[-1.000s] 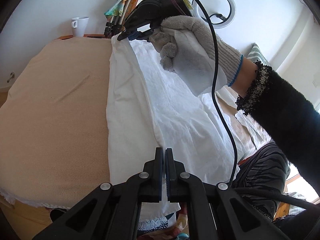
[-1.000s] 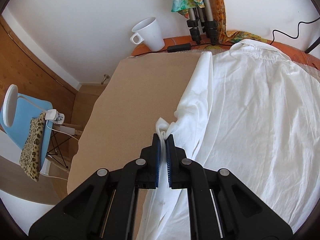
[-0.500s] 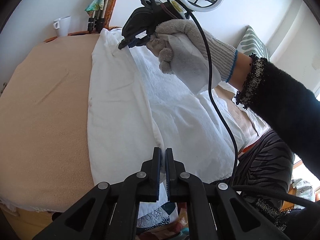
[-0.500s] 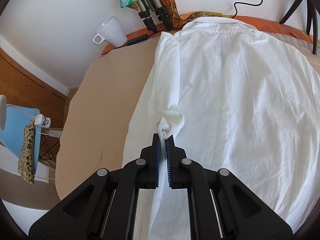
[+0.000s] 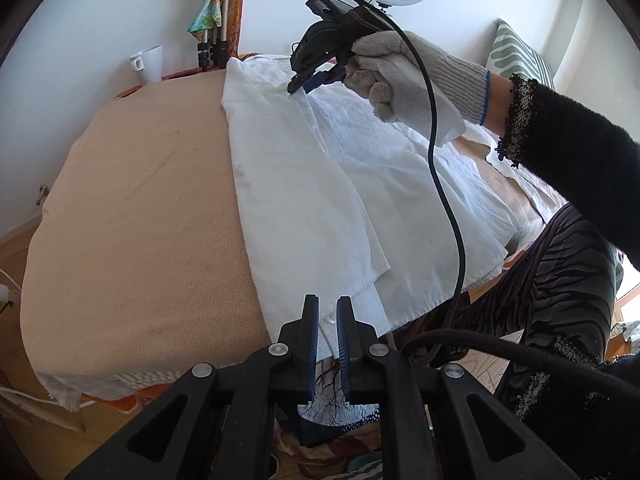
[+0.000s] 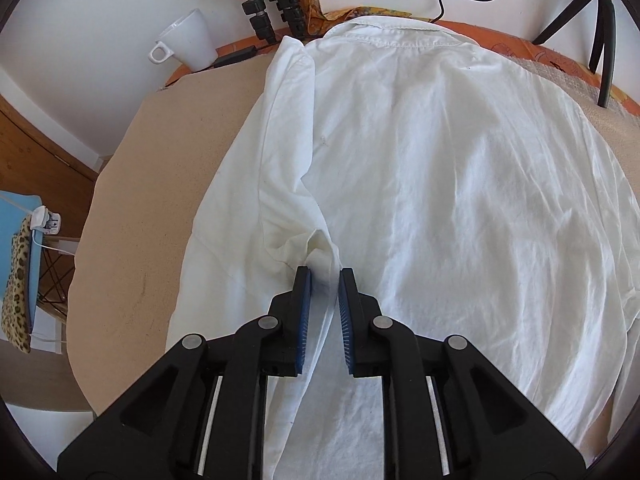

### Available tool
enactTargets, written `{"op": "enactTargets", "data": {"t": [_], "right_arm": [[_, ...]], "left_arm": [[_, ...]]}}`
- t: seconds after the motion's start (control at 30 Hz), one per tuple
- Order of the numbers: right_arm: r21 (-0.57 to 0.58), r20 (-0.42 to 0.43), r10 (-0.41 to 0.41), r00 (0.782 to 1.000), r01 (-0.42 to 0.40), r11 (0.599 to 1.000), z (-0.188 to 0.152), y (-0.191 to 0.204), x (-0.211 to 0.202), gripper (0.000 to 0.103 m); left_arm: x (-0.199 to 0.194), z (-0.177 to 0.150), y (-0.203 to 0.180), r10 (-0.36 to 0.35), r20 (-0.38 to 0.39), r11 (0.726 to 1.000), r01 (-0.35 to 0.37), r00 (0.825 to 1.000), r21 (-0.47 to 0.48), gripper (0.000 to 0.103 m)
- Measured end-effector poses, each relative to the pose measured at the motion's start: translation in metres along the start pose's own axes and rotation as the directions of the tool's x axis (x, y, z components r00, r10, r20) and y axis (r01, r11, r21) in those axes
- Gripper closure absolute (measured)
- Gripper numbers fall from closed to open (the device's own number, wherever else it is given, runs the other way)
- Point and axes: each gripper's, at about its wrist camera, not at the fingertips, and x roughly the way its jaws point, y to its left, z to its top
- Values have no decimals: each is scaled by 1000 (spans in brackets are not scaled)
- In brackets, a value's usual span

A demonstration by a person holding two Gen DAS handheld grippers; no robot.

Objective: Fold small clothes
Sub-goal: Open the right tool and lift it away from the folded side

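Letting go of the folded shirt side

Both claws, left gripper (image 5: 328, 320) and right gripper (image 6: 323, 294), are opening off the white shirt (image 6: 440, 180); lift straight up so the fold stays flat on the table (image 5: 132, 220).

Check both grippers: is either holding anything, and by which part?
Neither grips now. Both the left gripper and right gripper are opening, releasing the white shirt's folded-over side edge.
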Motion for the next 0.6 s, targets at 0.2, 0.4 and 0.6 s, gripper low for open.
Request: {"op": "enactTargets", "data": {"t": [0.2, 0.4, 0.6], "right_arm": [[66, 84, 109, 990, -115, 991, -9, -15, -47, 87], [-1, 91, 242, 966, -243, 970, -47, -1, -74, 87], [-133, -14, 266, 964, -265, 955, -87, 35, -51, 87]], "left_arm": [[2, 6, 12, 23, 34, 999, -22, 999, -23, 96], [17, 19, 23, -14, 60, 997, 19, 998, -76, 96], [45, 24, 14, -13, 5, 1000, 13, 1000, -26, 96]]}}
